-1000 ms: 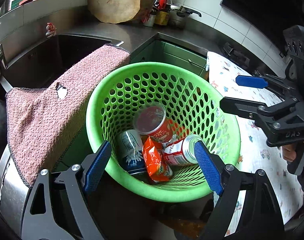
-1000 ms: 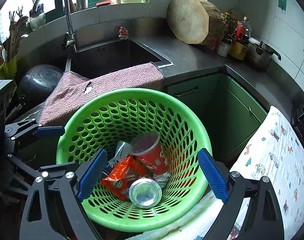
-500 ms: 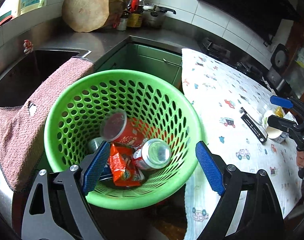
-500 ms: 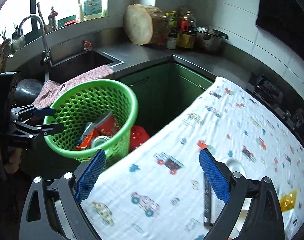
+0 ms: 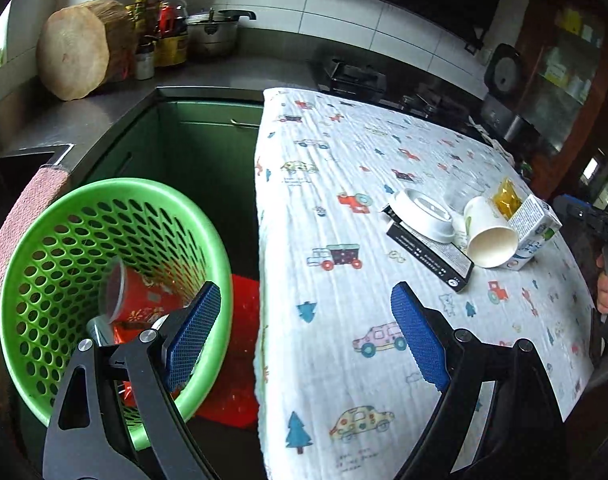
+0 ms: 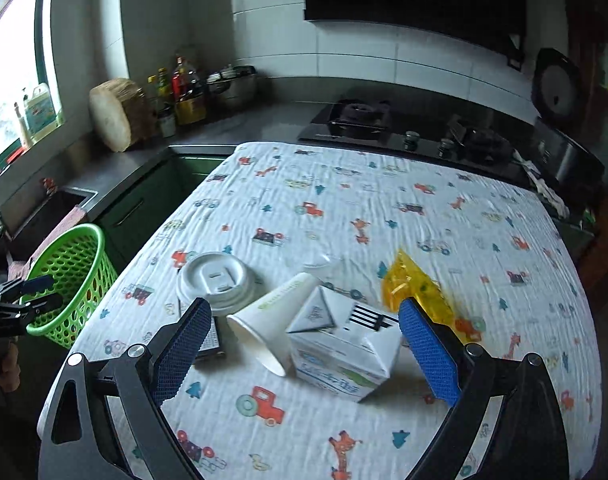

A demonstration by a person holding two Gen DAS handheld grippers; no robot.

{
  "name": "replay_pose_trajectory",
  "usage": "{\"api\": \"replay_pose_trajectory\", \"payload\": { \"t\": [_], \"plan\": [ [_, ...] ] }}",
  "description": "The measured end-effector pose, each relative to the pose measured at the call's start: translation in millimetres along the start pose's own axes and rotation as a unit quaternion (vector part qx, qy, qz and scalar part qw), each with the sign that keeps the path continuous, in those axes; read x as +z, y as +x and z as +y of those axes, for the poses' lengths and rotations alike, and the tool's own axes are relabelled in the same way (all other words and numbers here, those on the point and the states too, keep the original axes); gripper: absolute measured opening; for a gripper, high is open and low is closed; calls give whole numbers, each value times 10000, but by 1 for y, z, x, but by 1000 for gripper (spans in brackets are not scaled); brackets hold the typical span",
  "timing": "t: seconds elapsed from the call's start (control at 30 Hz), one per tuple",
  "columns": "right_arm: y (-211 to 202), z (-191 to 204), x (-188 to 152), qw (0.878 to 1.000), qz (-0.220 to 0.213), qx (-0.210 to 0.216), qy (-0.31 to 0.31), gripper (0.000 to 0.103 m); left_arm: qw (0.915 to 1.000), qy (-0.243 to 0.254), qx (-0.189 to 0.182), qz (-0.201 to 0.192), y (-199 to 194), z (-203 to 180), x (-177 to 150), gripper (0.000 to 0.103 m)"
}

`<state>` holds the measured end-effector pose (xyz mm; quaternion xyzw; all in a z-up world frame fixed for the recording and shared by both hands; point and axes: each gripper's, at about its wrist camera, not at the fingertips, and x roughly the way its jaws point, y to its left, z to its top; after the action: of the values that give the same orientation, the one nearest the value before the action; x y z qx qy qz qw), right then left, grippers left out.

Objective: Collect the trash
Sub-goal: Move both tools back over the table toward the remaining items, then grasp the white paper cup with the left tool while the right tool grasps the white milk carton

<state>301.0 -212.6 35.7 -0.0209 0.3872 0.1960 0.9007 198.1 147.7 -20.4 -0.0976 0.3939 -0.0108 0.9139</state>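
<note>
A green perforated basket (image 5: pixel 64 216) (image 6: pixel 70 264) stands beside the table, holding a red cup (image 5: pixel 140 300) and cans. On the patterned tablecloth (image 5: pixel 343 184) (image 6: pixel 343 208) lie a white lid (image 6: pixel 214 282) (image 5: pixel 421 212), a tipped paper cup (image 6: pixel 270 320) (image 5: pixel 489 234), a white carton (image 6: pixel 343 340) (image 5: pixel 537 226), a yellow wrapper (image 6: pixel 415 292) (image 5: pixel 505 198) and a black flat box (image 5: pixel 427 252). My left gripper (image 5: pixel 304 340) is open over the gap between basket and table edge. My right gripper (image 6: pixel 304 348) is open, hovering above the cup and carton, holding nothing.
A steel counter with a sink (image 6: pixel 48 216), a wooden chopping block (image 5: pixel 74 48), bottles (image 5: pixel 168 28) and a pot (image 5: pixel 214 36) runs along the back. A gas hob (image 6: pixel 367 120) sits behind the table. A pink towel (image 5: pixel 16 216) hangs by the basket.
Both grippers swung right, away from the basket. The left now straddles the table edge; the right has come over the trash on the tablecloth. Both stayed open and empty.
</note>
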Motion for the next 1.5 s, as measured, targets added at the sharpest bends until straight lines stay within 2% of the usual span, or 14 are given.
{"api": "replay_pose_trajectory", "payload": {
  "t": [0.13,0.23,0.37,0.43,0.5,0.6,0.7,0.93,1.23,1.43,1.5],
  "plan": [
    [12,-21,-11,9991,75,-25,406,92,9998,151,-85,33,10,-20,8,86],
    [20,-18,-14,9979,42,165,628,91,9996,220,-144,62,16,-33,13,86],
    [31,-10,-17,9972,-39,93,736,91,9993,312,-183,103,23,-44,17,86],
    [38,-9,-18,9959,-38,108,893,89,9992,348,-185,111,25,-48,19,86],
    [43,-9,-20,9953,-73,-90,966,82,9991,341,-213,144,29,-49,20,86],
    [52,-15,-24,9930,6,-162,1172,76,9990,350,-222,184,33,-51,21,86],
    [51,-21,-27,9916,-75,-242,1266,73,9987,376,-257,229,38,-56,24,86],
    [28,-34,-31,9938,-177,-311,1050,73,9963,580,-566,287,46,-86,36,86],
    [-1,-60,-39,9960,6,-116,883,73,9862,1006,-1124,676,81,-160,62,86],
    [-13,-73,-42,9968,94,-12,792,73,9779,1284,-1241,1084,118,-201,77,86],
    [-17,-75,-44,9971,104,28,758,73,9766,1413,-1108,1181,130,-212,78,86]
  ]
}}
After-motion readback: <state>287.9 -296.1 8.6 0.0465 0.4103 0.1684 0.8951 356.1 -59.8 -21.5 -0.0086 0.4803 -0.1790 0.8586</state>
